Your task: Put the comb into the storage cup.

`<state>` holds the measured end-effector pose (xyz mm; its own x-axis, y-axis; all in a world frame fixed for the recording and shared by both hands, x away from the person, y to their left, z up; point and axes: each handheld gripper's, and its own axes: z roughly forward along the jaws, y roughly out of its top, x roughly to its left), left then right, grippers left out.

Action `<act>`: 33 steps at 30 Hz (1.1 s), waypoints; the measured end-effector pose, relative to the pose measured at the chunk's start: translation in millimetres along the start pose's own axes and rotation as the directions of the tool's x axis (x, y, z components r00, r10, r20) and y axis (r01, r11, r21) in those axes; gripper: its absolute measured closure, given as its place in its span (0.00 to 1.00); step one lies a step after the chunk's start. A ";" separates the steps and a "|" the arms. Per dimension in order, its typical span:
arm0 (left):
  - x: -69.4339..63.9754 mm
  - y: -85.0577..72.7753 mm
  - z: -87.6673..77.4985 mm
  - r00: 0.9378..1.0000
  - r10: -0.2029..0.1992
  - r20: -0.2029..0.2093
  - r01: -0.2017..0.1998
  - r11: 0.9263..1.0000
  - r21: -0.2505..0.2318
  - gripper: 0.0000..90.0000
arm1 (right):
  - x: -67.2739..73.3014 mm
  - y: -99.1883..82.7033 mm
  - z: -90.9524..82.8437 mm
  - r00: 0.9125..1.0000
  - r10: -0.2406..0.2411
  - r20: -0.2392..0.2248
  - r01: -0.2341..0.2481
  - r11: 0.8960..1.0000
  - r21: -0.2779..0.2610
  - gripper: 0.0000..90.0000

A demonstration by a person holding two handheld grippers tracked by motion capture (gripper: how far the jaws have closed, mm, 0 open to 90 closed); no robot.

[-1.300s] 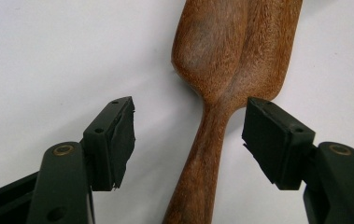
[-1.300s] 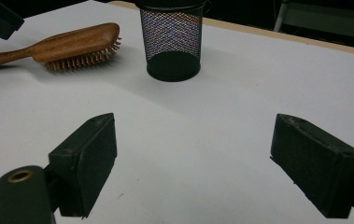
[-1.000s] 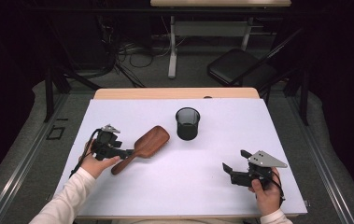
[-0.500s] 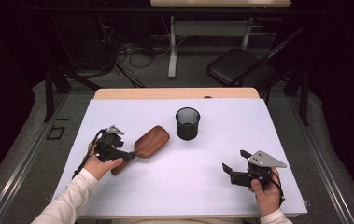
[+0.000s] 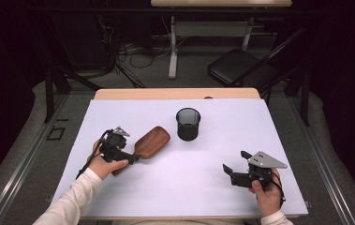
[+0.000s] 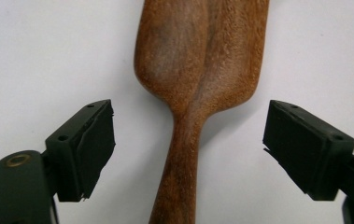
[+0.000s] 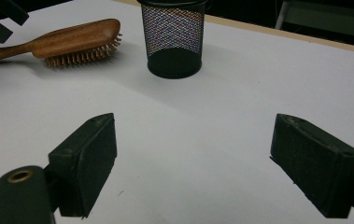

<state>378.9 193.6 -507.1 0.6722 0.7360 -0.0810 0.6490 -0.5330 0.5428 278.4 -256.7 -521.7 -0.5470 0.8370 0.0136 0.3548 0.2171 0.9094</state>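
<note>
Basically, white table (image 5: pixel 175 187) carried mesh cup (image 5: pixel 188 123) mid-table, upright. Wooden hairbrush (image 5: pixel 151 141) lay bristles-down left of it. Left gripper (image 5: pixel 127 157) jaws were just opening, handle between them, untouched. Right gripper (image 5: pixel 234 171) gaped open, empty.

Hairbrush (image 6: pixel 198 88) head and handle end — cut off by edges.

The hairbrush (image 6: pixel 198 84) was smooth, reddish-brown wood with a satin grain. At its two o'clock, the cup (image 5: pixel 188 123) was black wire mesh. The table (image 5: pixel 175 187) looked matt white.
</note>
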 end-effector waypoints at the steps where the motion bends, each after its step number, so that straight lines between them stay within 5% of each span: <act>1: -0.4 0.5 0.4 1.000 0.006 0.000 -0.006 1.000 0.011 0.17 | 0.1 -0.1 0.1 1.000 0.000 -0.001 0.000 1.000 0.001 0.16; 13: -3.5 3.4 13.6 0.997 0.062 -0.036 -0.060 0.996 0.072 0.19 | 0.2 -0.2 0.6 1.000 -0.007 -0.001 0.007 1.000 0.004 0.16; 23: -3.0 3.2 17.1 0.994 0.095 -0.056 -0.090 0.992 0.091 0.37 | 0.2 -0.4 0.7 1.000 -0.008 -0.001 0.008 1.000 0.008 0.16; 33: -5.9 3.3 23.0 0.993 0.117 -0.033 -0.112 0.986 0.120 0.51 | 0.5 -0.4 1.2 1.000 -0.011 -0.001 0.011 1.000 0.012 0.16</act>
<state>385.3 177.9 -524.1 0.7313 0.6820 0.0110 0.6073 -0.6584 0.4447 278.9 -255.8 -522.6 -0.5518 0.8340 0.0043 0.3576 0.2320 0.9046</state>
